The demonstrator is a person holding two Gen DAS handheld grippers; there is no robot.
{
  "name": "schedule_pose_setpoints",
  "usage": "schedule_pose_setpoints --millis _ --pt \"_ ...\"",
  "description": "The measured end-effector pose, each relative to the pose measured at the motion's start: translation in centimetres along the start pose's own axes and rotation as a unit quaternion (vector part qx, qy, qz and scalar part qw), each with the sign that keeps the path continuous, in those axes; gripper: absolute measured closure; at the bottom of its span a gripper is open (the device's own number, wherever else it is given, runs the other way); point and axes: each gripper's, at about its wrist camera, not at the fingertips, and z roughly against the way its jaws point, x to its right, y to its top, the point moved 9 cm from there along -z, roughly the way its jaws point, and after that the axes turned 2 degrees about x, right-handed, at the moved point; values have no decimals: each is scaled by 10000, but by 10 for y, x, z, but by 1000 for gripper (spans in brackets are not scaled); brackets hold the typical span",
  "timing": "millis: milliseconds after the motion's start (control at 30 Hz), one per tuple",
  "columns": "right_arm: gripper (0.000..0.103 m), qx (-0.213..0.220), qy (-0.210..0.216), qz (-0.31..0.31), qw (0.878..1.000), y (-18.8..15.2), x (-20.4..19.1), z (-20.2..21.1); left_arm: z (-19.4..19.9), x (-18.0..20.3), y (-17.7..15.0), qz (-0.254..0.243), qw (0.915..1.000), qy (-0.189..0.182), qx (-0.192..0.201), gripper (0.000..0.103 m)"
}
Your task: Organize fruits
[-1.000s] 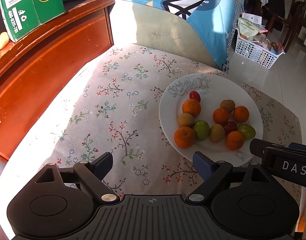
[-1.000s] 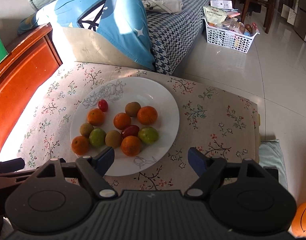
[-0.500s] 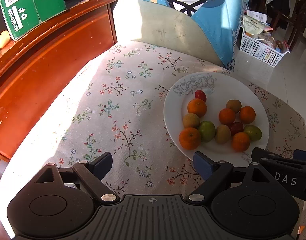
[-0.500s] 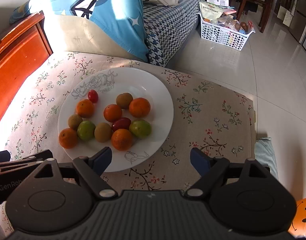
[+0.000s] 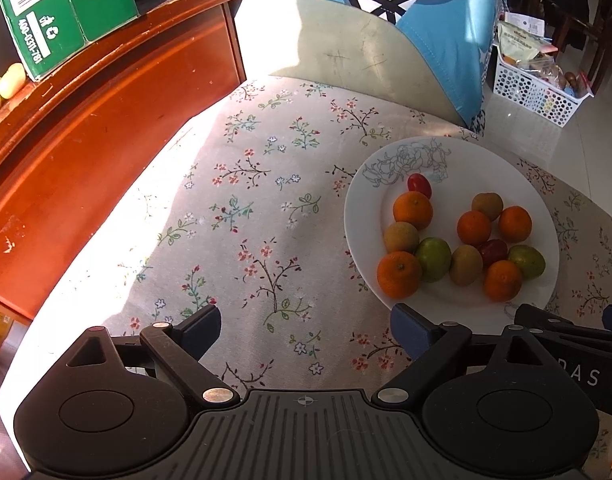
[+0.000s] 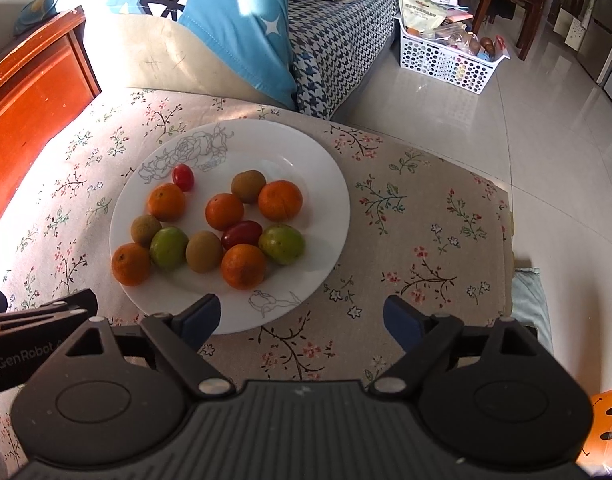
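Fruits [image 5: 460, 240] all lie mixed on the white plate [image 5: 538, 200], which rests on the flowered counter [image 5: 245, 208]: oranges, green ones, brownish ones and two small red ones, with no sorting by kind that we can see.

From the left wrist view, our left hand-held gripper [image 5: 303, 330] hangs spread and empty over bare cloth, to the left of the plate. Against the pictures of a second ago the plate sits a little farther right and lower in this view, so we have drifted slightly; no fruit has shifted. We judge that this leaves the task where it was: nothing gripped, nothing regrouped. The green box [image 5: 65, 12] stands on the wooden cabinet [image 5: 105, 128], well apart from the plate. The other tool cuts in at the lower right edge, mostly cropped.

From the right wrist view, our right hand-held gripper [image 6: 301, 316] is likewise spread and holds nothing, one finger over the near rim of the plate [image 6: 326, 184]. The plate has slid nearer and the view has tilted; the fruits [image 6: 221, 220] keep their places. Which fruit each kind is we cannot tell for sure. The basket [image 6: 446, 60] on the floor holds packets too small to read.
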Motion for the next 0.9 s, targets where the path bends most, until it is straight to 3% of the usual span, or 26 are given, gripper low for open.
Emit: schedule_pose_setpoints --millis 900 --pt "15 73 -33 187 9998 -1 -5 0 -3 -4 -2 -69 9998 164 -68 10"
